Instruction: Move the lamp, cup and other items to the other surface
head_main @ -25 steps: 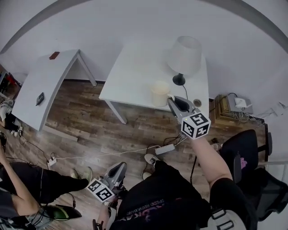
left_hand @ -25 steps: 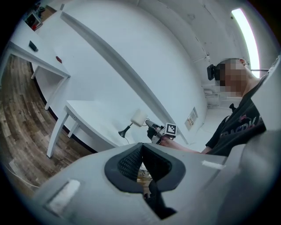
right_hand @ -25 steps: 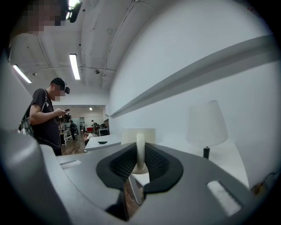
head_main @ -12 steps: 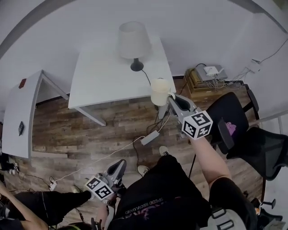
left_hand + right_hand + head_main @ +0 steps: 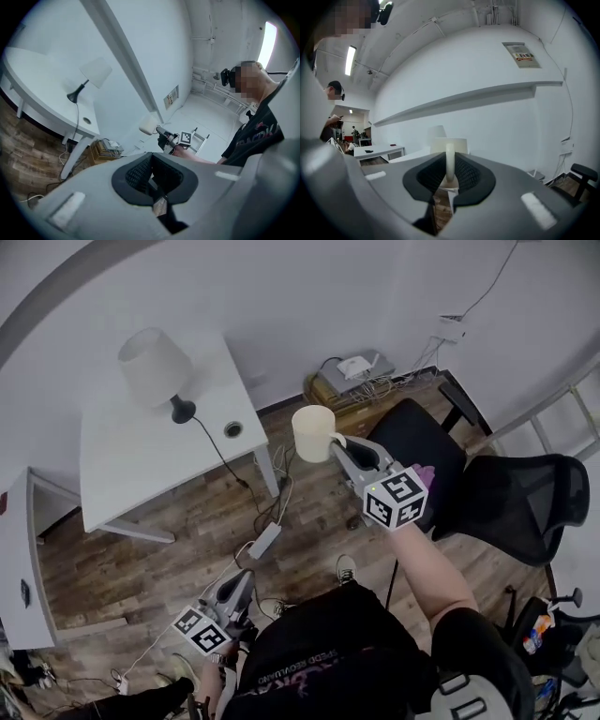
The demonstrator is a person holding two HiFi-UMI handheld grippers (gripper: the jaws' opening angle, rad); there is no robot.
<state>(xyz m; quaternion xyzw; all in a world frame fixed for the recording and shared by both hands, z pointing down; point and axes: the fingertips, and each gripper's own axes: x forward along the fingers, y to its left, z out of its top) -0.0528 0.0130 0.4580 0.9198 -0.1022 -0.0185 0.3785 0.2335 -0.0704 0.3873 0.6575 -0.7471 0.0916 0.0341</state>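
A cream cup hangs in the air over the wood floor, to the right of the white table. My right gripper is shut on its handle, which stands upright between the pads, with the cup's body just beyond. The lamp, with a white shade and black base, stands on the table's far side; its cord runs off the table's edge. My left gripper hangs low by my leg, shut and empty, its jaws pointing toward the table.
A second white table lies at the left edge. Two black office chairs stand right of the cup. A stack of boxes with a router sits by the wall. A power strip and cables lie on the floor.
The cup has been lifted off the table's near edge and carried right, away from the table, in the right gripper. My view has swung right. The left gripper stays low.
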